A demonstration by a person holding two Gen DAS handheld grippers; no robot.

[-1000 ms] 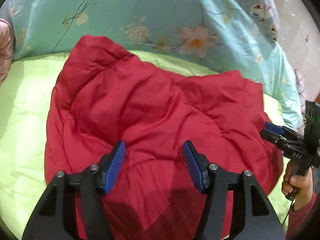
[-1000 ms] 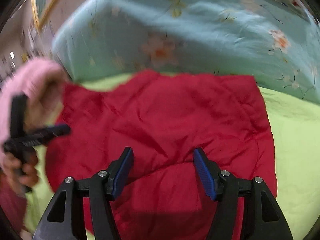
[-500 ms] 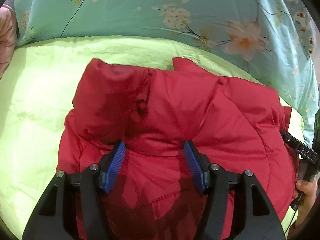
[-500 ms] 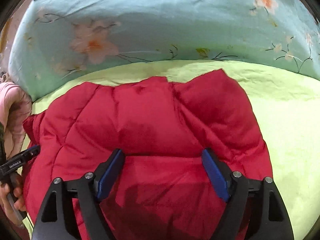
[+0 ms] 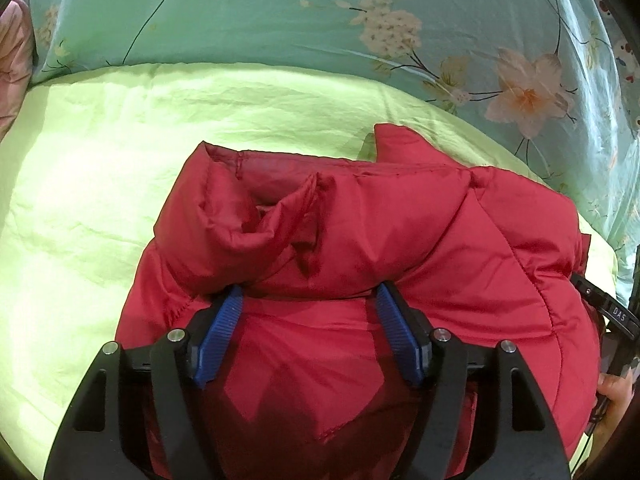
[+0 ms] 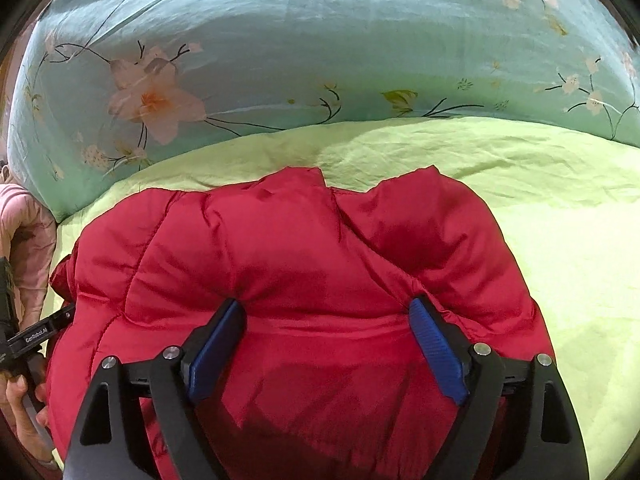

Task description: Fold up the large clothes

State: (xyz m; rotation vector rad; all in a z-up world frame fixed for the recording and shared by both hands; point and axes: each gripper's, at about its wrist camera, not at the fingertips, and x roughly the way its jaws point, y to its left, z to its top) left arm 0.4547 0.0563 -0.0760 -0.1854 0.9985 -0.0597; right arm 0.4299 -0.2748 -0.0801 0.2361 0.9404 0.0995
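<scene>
Left wrist view: left gripper jaws just widened, apart, letting folded flap drop. Red jacket bunched lower centre on green sheet. Right gripper likewise apart, just widened, releasing fold.

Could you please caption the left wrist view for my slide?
Open left gripper over a folded red puffer jacket on a lime-green sheet.

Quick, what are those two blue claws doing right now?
Left gripper: open, just widened, fingers against the red jacket.
Right gripper: open, just widened, jacket released.
</scene>
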